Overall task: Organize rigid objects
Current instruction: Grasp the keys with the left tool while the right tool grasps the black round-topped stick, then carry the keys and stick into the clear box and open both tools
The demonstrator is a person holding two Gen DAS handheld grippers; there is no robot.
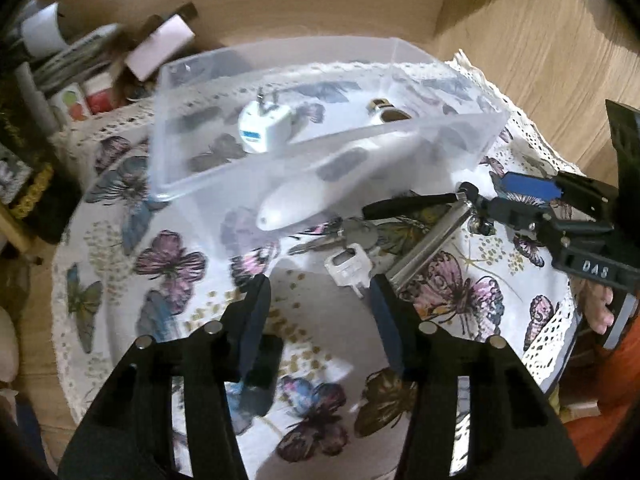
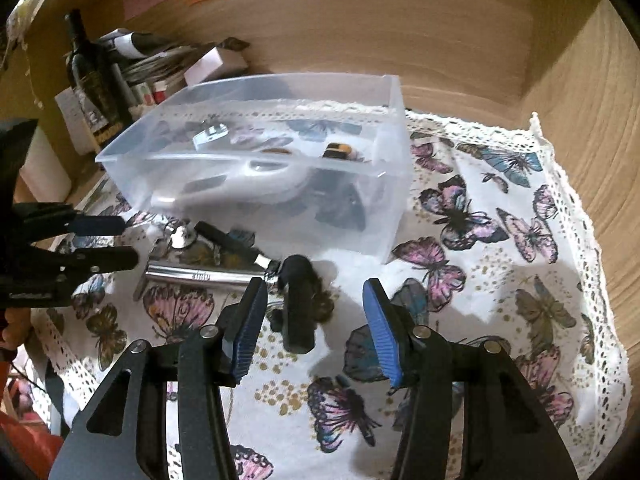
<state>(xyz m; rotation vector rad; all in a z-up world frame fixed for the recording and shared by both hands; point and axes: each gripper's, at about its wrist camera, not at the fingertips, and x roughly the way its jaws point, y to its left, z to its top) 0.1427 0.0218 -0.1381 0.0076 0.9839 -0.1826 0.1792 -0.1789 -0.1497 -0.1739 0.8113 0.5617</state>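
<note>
A clear plastic bin [image 1: 192, 152] [image 2: 396, 184] stands on the butterfly cloth. It holds a white charger plug [image 1: 262, 126], a long white device [image 1: 320, 184] [image 2: 248, 184] and a small brown-gold item [image 1: 384, 110] [image 2: 338, 150]. In front of the bin lie a bunch of keys [image 1: 348, 248], a steel tool with black handles [image 1: 432, 240] [image 2: 200, 274] and a black block [image 2: 298, 304]. My left gripper [image 1: 320, 292] is open and empty just short of the keys. My right gripper [image 2: 316, 300] is open and empty, with the black block between its fingers.
Bottles [image 2: 90, 72], papers and boxes [image 1: 160, 44] crowd the shelf at the back left. Wooden walls close the back and right. The lace-edged cloth [image 2: 500, 280] lies over the table. The right gripper shows in the left wrist view [image 1: 532, 200].
</note>
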